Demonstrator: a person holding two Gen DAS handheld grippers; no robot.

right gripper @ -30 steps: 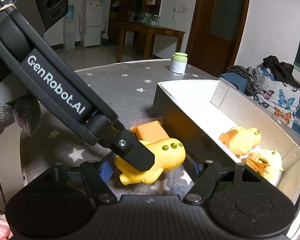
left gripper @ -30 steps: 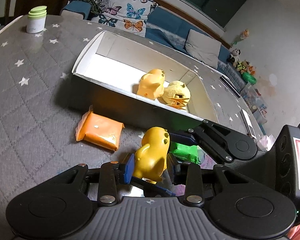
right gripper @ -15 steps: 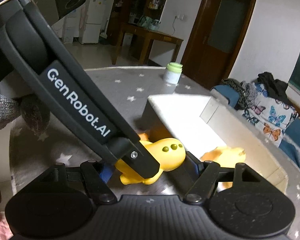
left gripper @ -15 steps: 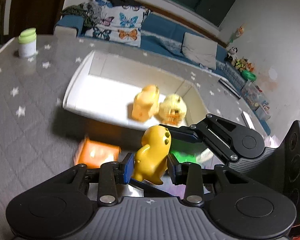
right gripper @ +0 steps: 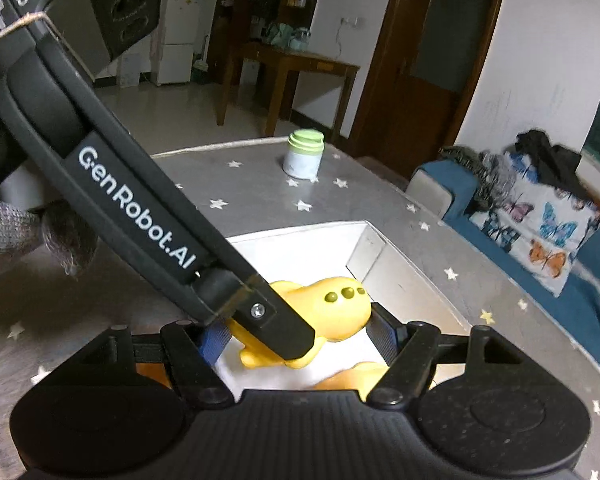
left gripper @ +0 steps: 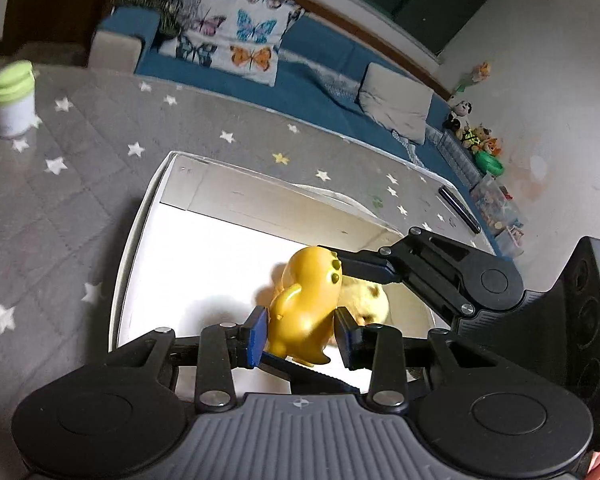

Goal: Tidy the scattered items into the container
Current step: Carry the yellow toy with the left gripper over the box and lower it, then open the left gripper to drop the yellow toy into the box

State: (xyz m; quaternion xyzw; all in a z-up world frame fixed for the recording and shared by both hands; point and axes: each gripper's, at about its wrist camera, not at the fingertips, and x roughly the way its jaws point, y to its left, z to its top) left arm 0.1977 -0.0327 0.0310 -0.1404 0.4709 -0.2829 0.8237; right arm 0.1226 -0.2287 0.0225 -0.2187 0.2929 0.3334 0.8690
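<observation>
The yellow duck toy hangs above the white floor of the open white box, gripped by both tools at once. Directly beneath and beside it lie two other yellow toys, already inside, partly hidden by the grippers.

The likely trouble lies in the release. With two grippers sharing one smooth, rounded toy, an uneven letting-go could twist it so it tips sideways, knocks the toys below, or bounces towards the box wall nearest the camera. The crossed fingers may also snag each other while parting.

The left gripper has its blue pads pressed on the duck's lower body from either side, moderately spread. The right gripper spans the toy along its length, clamped on tail and head and spread fairly wide; in its own view the left tool's finger crosses in front of the duck.

Around the box, the grey star-patterned desk carries a green-lidded jar well apart, with an orange packet just visible outside the near wall.
</observation>
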